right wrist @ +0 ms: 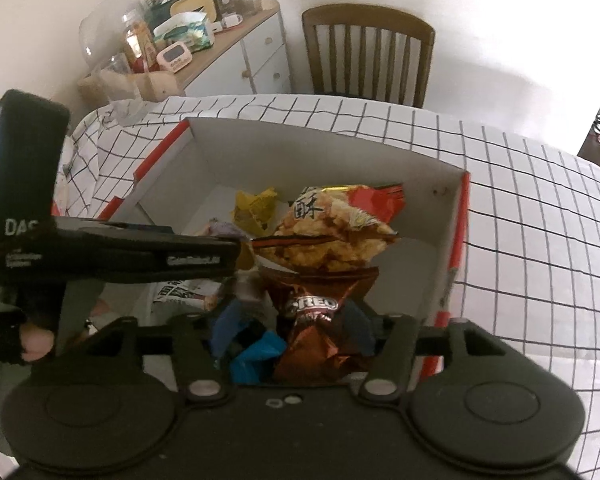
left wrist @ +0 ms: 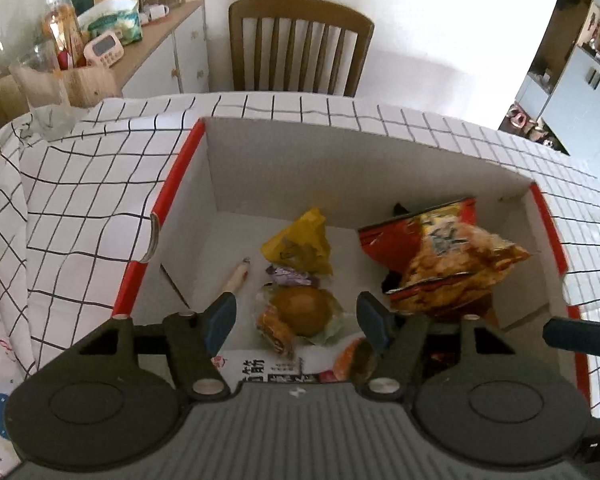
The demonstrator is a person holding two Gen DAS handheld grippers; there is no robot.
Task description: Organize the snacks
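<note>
The left gripper (left wrist: 296, 320) hangs half open and empty above a round brown clear-wrapped bun (left wrist: 302, 316) in the red-edged white cardboard box (left wrist: 284, 160). The right gripper (right wrist: 288, 326), likewise parted, straddles a crumpled brown foil cookie packet (right wrist: 320, 320) without pinching it.

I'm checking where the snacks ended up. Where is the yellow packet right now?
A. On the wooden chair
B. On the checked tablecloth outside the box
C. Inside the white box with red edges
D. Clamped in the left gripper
C: the yellow packet lies on the floor of the white box, beyond the open left gripper, whose pads touch nothing.
</note>
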